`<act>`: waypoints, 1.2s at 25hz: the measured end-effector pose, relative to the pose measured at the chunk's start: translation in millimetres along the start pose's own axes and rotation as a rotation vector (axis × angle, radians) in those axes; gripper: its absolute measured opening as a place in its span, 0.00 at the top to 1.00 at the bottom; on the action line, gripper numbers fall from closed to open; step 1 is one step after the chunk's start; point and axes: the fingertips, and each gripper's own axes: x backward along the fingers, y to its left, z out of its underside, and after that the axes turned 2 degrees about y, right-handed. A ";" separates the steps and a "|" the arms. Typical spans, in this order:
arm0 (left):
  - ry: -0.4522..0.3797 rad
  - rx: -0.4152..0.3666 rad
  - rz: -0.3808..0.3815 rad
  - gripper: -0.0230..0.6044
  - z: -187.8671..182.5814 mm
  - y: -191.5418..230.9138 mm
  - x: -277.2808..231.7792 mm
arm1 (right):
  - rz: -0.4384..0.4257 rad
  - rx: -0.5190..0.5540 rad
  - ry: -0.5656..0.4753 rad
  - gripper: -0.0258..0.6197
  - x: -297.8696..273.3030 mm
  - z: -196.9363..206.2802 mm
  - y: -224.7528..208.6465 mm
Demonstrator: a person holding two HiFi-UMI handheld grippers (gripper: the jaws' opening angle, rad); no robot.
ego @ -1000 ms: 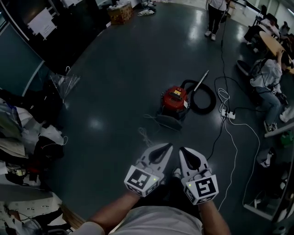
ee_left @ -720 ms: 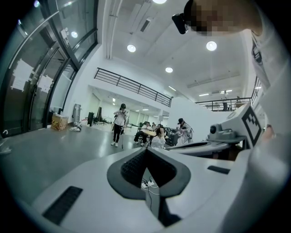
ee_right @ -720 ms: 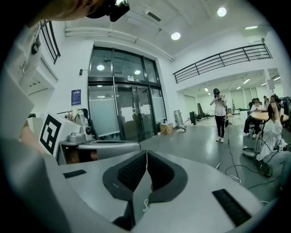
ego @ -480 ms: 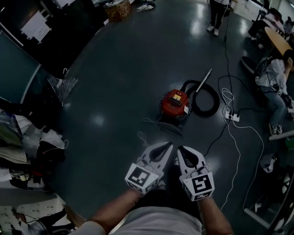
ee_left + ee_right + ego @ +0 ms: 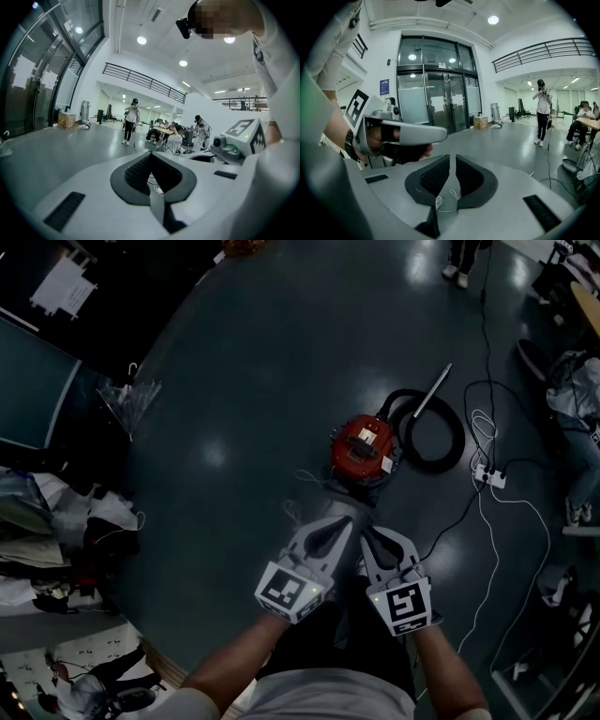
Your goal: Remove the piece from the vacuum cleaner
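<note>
Red vacuum cleaner (image 5: 366,448) is sitting on the floor (image 5: 234,381), well off its cluttered left edge, with the hose (image 5: 433,437) coiling beside it. Left tool (image 5: 343,514) and right tool (image 5: 371,534) are hovering short of it, jaws together, holding nothing. Loose cables (image 5: 485,531) are threatening a snag or trip. Its yellow label (image 5: 364,435) is showing too small to read.
</note>
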 end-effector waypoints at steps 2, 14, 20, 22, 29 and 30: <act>0.013 0.014 -0.009 0.95 12.6 15.9 -13.4 | -0.008 -0.005 0.029 0.91 -18.6 17.5 -11.0; 0.117 0.035 0.038 0.95 153.6 98.5 -81.2 | 0.013 -0.015 0.187 0.80 -143.9 185.7 -62.7; 0.164 0.044 0.044 0.95 227.5 132.9 -104.2 | 0.001 0.039 0.344 0.75 -204.4 301.2 -81.8; 0.182 0.041 0.050 0.95 249.1 140.8 -109.7 | -0.001 0.058 0.385 0.74 -221.3 332.0 -87.5; 0.256 -0.003 0.070 0.95 321.1 171.8 -132.0 | -0.047 0.163 0.519 0.72 -269.3 417.0 -92.4; 0.268 -0.011 0.074 0.95 330.9 174.8 -135.5 | -0.047 0.172 0.536 0.72 -273.2 426.7 -93.4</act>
